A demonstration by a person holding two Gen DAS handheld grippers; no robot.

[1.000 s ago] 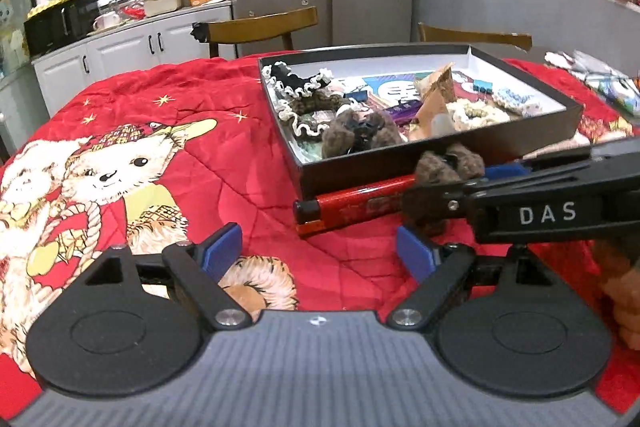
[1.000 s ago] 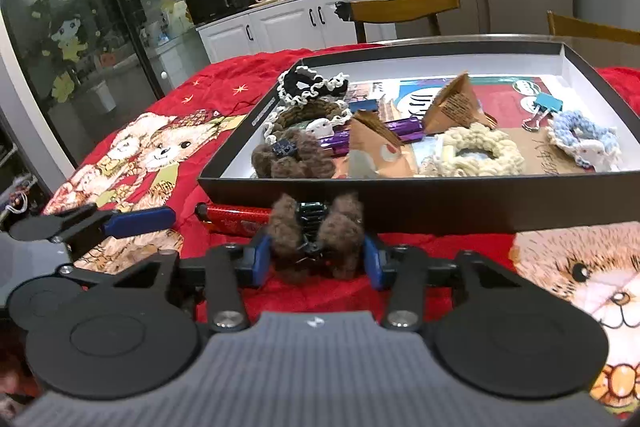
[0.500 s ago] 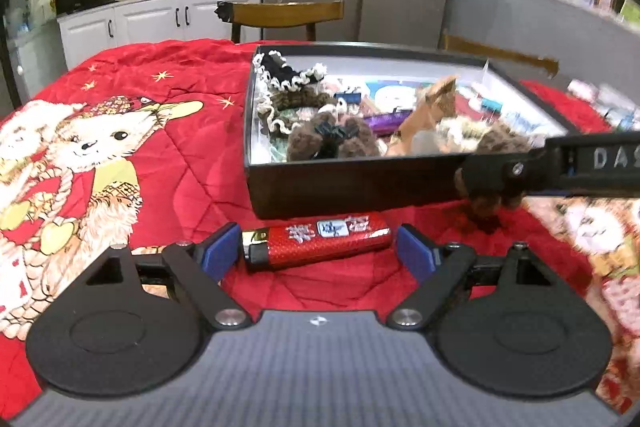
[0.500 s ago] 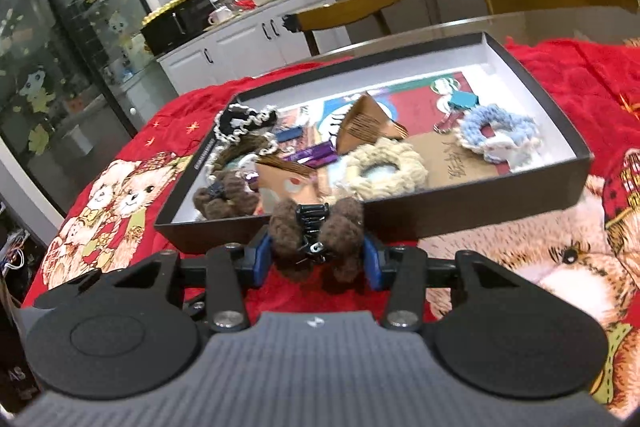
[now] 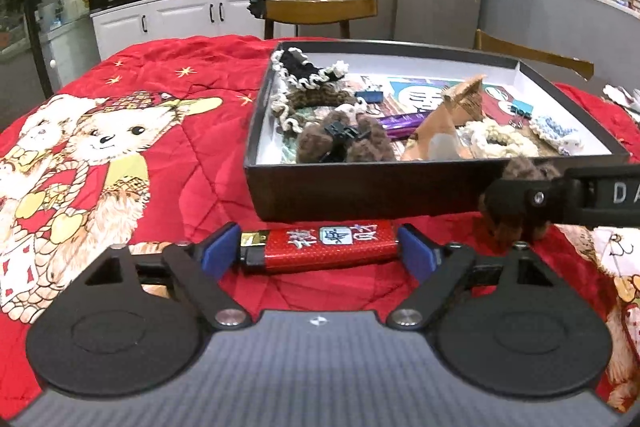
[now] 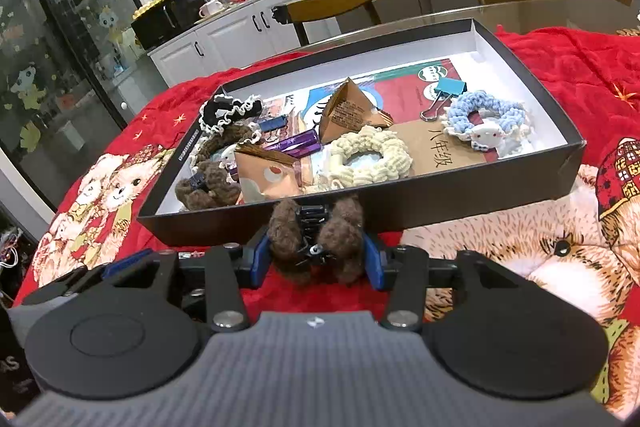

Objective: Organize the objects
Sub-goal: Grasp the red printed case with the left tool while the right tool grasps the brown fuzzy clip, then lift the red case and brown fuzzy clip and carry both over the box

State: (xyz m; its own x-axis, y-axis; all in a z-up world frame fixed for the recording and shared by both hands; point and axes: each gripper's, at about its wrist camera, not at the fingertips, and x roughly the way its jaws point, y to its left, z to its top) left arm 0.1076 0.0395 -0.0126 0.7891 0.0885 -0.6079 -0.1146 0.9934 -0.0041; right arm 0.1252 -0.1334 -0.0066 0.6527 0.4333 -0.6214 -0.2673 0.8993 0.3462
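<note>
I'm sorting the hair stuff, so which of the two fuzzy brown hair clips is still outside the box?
The brown clip clamped in the right gripper, just outside the box's near wall. The other brown clip lies inside, in the box's near left corner.

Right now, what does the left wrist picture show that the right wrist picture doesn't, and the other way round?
Only the left wrist view shows the red lighter lying crosswise between the open left tongs, just in front of the box.

Only the right wrist view shows the right tongs head-on, shut on the fuzzy brown hair clip, and the blue binder clip clearly.

Both show the black box, the cream scrunchie, a second brown clip inside, and the red blanket.
</note>
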